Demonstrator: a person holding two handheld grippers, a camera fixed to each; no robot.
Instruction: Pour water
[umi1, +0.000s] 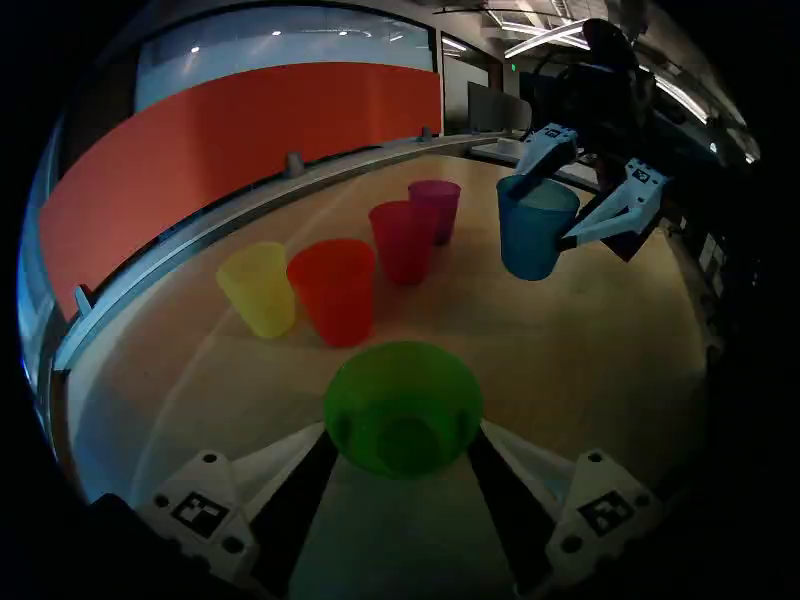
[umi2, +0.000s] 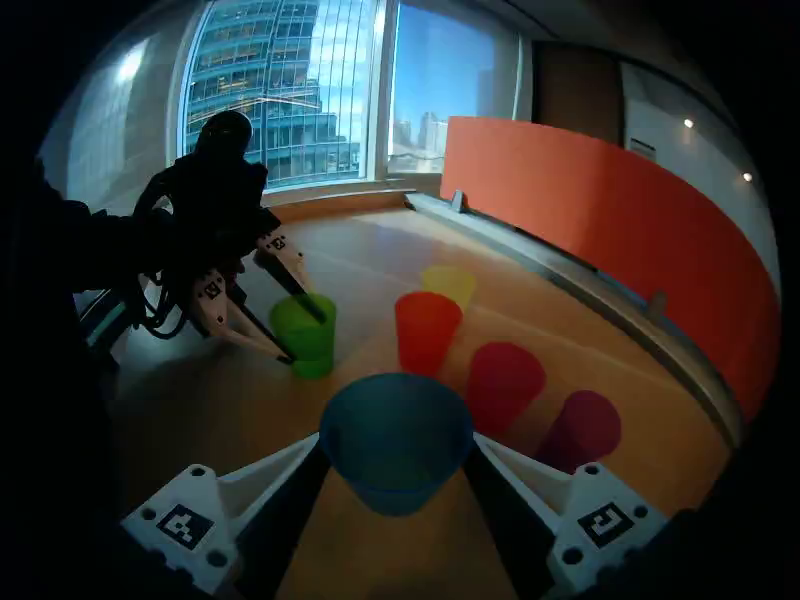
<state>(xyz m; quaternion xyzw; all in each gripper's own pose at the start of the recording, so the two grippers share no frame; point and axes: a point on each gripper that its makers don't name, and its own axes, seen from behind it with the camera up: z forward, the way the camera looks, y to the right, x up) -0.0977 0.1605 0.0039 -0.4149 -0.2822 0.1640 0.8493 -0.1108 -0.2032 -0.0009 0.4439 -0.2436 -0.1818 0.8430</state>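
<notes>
My left gripper is shut on a green cup, held upright just above the wooden table; that cup and gripper appear at the left of the right gripper view. My right gripper is shut on a blue cup, also upright; the left gripper view has it lifted above the table at upper right as the blue cup in the right gripper. I cannot tell whether either cup holds water.
A row of upside-down cups stands on the table: yellow, orange, red and purple. An orange partition runs along the table's far edge. A person sits behind the green cup, before windows.
</notes>
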